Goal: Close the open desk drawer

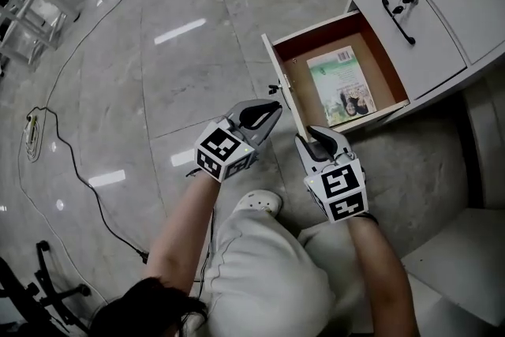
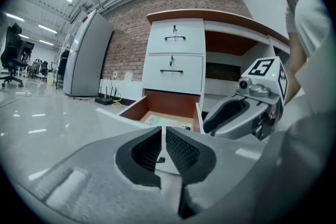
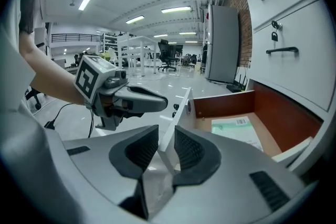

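Two forearms extend toward the open drawer's front panel (image 1: 276, 63): left gripper (image 1: 271, 110) clenched empty beside it, right gripper (image 1: 313, 132) released (jaws straddling its edge).

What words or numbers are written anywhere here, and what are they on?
No text here is readable.
Book in the drawer: cover print and barcode label, too small to read.
Marker cubes: black-and-white squares only, no letters.
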`<state>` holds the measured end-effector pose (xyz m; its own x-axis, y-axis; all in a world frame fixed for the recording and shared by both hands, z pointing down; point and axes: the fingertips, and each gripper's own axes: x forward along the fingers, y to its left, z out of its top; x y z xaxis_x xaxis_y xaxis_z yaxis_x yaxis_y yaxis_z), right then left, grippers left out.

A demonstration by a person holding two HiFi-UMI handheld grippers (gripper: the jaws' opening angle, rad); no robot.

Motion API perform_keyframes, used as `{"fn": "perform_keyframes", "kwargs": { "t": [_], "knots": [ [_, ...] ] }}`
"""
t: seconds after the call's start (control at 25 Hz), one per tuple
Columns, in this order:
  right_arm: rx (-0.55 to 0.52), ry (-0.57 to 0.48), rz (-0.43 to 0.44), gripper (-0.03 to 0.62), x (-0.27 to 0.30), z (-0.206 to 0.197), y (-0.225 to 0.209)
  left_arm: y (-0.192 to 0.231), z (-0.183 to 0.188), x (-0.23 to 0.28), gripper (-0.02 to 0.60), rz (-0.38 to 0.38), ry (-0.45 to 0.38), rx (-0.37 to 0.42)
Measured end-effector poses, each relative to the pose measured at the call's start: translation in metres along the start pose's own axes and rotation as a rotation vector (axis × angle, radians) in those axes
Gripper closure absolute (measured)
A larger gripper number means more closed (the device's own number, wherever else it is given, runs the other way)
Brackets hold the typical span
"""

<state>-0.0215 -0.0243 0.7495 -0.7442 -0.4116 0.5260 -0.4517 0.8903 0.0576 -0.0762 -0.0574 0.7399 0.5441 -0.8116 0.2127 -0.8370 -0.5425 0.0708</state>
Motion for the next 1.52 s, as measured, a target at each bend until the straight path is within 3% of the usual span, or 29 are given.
{"fn": "perform_keyframes", "kwargs": {
  "t": [0.24, 0.6, 0.84, 1.16, 1.52],
  "knots": [
    [-0.067, 0.068, -0.008, 0.5, 0.009, -0.02, 0.001, 0.003, -0.046, 0.022, 0.529, 0.009, 0.063, -0.042],
    [-0.182, 0.091, -0.081, 0.491, 0.014, -0.019, -0.003, 0.013, -0.049, 0.044, 0.529, 0.0, 0.059, -0.051],
    [-0.147, 0.09, -0.067, 0.491, 0.01, -0.017, -0.004, 0.011, -0.043, 0.046, 0.529, -0.004, 0.075, -0.015],
    [-0.027, 0.005, -0.078, 0.5, -0.005, 0.0, -0.015, 0.006, -0.018, 0.048, 0.529, -0.061, 0.101, 0.067],
    [0.049, -0.095, -0.127, 0.507, -0.028, 0.02, -0.032, -0.001, 0.01, 0.054, 0.529, -0.116, 0.078, 0.081]
  ]
}}
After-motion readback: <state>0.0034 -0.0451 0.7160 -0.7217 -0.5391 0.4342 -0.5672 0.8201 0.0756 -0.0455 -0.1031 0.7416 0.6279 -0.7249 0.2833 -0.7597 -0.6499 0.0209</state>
